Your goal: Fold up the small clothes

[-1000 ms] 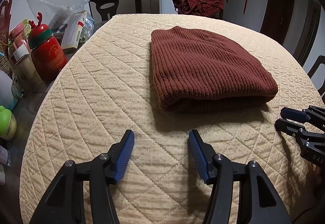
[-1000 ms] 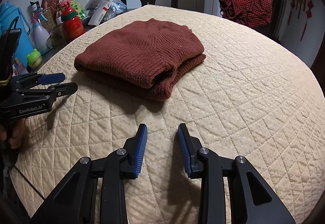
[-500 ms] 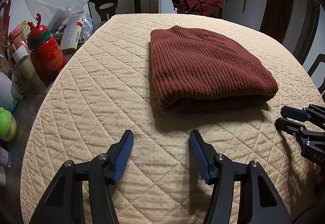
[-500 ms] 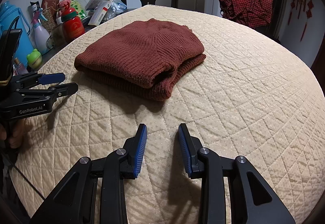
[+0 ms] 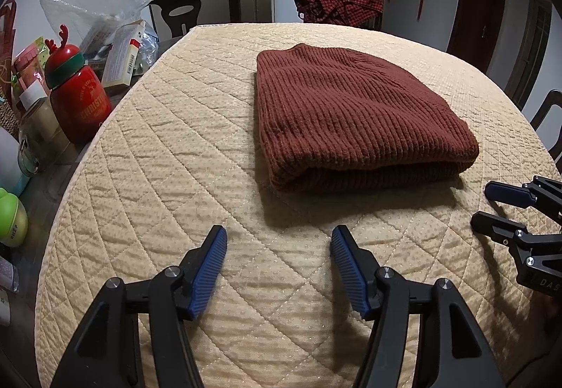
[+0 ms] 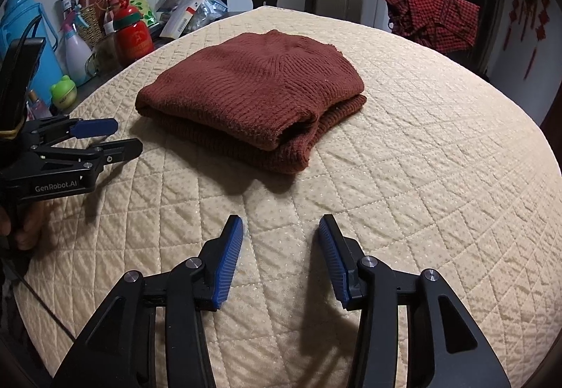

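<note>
the brown knit sweater (image 5: 351, 114) lies folded into a thick bundle in the middle of the quilted table cover (image 5: 175, 177), a little way in front of both tools. it looks neatly folded already, so i think the job is near its end.

the left gripper (image 5: 279, 247) is open with nothing in it, and its jaws have just been opening a bit more. the right gripper (image 6: 281, 240) is also open and holds nothing, and its jaws have just been opening wider too. both hang over the bare cover, apart from the sweater.

to do this step well, i think the tools should keep clear of the bundle so the layers do not slip. if a tidy-up is wanted, a soft push on the loose edge is better than a hard pinch.

the right view shows the open end of the bundle, where the layers stack and one lower edge (image 6: 298, 156) pokes out. the left view shows only a smooth rounded side. the right view also shows a hand (image 6: 24, 226) on the left tool's handle and a blue jug (image 6: 21, 36). the left view shows the red bottle (image 5: 77, 96) up close.
</note>
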Demonstrator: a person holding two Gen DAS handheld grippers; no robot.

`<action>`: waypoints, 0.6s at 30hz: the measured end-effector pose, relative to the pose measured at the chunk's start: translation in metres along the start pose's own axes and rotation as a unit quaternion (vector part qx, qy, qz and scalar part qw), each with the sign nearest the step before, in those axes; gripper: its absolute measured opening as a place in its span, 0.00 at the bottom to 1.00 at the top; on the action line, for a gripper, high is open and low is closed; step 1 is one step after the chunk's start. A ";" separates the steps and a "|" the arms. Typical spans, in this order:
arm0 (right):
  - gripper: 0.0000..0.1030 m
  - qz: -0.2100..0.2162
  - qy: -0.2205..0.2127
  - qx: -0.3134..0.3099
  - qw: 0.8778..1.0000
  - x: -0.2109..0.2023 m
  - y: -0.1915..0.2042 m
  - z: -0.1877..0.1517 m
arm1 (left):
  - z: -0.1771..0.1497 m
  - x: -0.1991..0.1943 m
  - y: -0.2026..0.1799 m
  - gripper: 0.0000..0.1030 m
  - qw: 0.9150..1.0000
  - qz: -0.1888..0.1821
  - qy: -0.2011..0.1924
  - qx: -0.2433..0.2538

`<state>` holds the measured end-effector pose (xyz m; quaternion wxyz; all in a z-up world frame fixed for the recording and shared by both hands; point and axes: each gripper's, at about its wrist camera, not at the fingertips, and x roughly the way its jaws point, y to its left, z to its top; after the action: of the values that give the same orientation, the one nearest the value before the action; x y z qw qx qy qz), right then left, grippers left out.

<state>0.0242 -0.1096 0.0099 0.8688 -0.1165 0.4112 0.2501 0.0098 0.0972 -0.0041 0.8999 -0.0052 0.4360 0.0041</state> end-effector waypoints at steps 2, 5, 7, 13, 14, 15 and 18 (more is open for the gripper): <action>0.45 0.001 0.000 0.001 1.000 0.000 0.000 0.000 | 0.000 0.000 0.000 0.63 1.000 0.000 0.000 0.000; 0.45 0.001 0.000 0.001 1.000 0.000 -0.001 0.000 | 0.000 0.000 0.000 0.63 1.000 0.000 0.000 0.000; 0.45 0.001 0.000 0.001 1.000 0.000 -0.001 0.000 | 0.000 0.000 0.000 0.63 1.000 -0.001 0.000 0.000; 0.45 0.001 0.000 0.001 1.000 0.000 0.000 0.000 | 0.000 0.000 0.000 0.64 1.000 0.000 0.000 -0.001; 0.45 0.001 0.000 0.001 1.000 0.000 0.000 0.000 | 0.000 0.000 0.000 0.64 1.000 -0.001 0.000 -0.001; 0.45 0.001 0.000 0.001 1.000 0.000 0.000 0.000 | 0.000 0.000 0.000 0.64 1.000 -0.001 0.000 -0.001; 0.45 0.001 0.000 0.001 1.000 0.000 0.000 0.000 | 0.000 0.001 -0.002 0.65 1.000 -0.003 0.001 0.000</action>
<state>0.0242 -0.1100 0.0099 0.8686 -0.1148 0.4116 0.2509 0.0099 0.0955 -0.0049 0.8997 -0.0064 0.4364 0.0012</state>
